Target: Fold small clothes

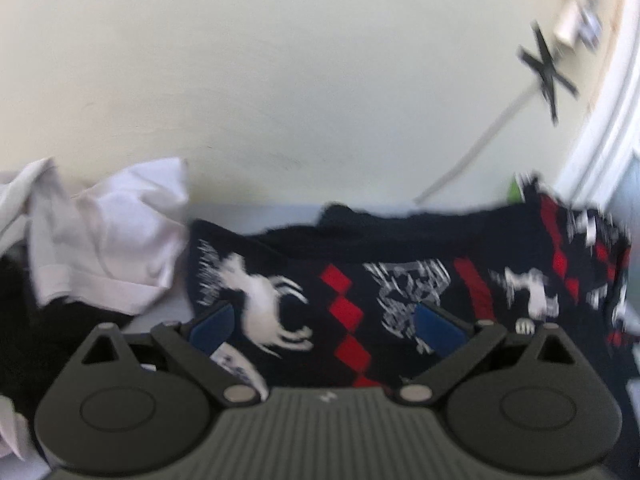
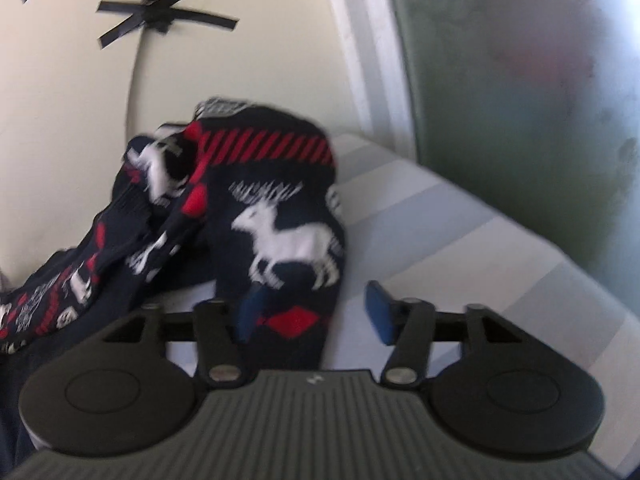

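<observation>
**Both claws wide over the sweater**

My left claw (image 1: pixel 324 326) tips down over the dark reindeer sweater (image 1: pixel 360 280), its blue pads spread wide and holding nothing. My right claw (image 2: pixel 316 312) tips down too, open, with the sweater's edge lying loose between its pads. The sweater sits bunched on a striped sheet (image 2: pixel 440 232) by the wall. Only my left view shows a white shirt (image 1: pixel 116 232) beside it.
</observation>
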The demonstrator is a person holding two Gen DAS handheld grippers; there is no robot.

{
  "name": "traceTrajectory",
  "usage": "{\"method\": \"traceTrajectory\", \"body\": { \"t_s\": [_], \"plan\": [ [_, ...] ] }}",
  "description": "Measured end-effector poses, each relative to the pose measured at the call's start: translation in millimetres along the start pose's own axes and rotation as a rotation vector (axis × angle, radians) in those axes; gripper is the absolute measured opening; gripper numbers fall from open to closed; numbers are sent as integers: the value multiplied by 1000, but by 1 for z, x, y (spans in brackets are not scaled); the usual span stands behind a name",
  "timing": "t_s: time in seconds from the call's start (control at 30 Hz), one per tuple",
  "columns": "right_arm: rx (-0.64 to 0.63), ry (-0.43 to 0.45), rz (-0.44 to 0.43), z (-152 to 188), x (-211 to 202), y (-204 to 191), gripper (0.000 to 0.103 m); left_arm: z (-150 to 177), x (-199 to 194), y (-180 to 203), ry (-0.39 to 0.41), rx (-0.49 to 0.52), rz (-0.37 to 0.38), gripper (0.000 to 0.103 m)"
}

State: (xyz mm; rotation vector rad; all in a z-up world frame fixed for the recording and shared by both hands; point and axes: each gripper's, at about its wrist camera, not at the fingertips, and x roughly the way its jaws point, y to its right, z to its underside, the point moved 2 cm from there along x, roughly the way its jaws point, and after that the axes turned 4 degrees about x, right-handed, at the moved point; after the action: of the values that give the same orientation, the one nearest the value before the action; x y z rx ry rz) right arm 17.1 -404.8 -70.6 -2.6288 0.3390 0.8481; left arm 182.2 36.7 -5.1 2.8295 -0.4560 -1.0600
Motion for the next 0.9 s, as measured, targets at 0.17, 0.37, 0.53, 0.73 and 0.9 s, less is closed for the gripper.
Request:
{"method": "traceTrajectory", "body": {
  "t_s": [0.17, 0.37, 0.53, 0.73, 0.9],
  "plan": [
    [-72, -4, 8, 8, -10, -13, 14, -5, -3, -20, 31, -60, -43, 100],
    [56, 141, -285, -39, -80, -54, 14, -9, -10, -33, 90, -99, -49, 99],
    [49, 187, -552, -79, -114, -133, 14, -18, -28, -47, 153, -144, -48, 99],
    [9, 74, -786, -64, -95, -252, 14, -26, -38, -70, 175, -218, -47, 99],
    [81, -139, -891, -10, -32, -312, 15, -24, -27, -71, 138, -203, -62, 97]
  ]
}}
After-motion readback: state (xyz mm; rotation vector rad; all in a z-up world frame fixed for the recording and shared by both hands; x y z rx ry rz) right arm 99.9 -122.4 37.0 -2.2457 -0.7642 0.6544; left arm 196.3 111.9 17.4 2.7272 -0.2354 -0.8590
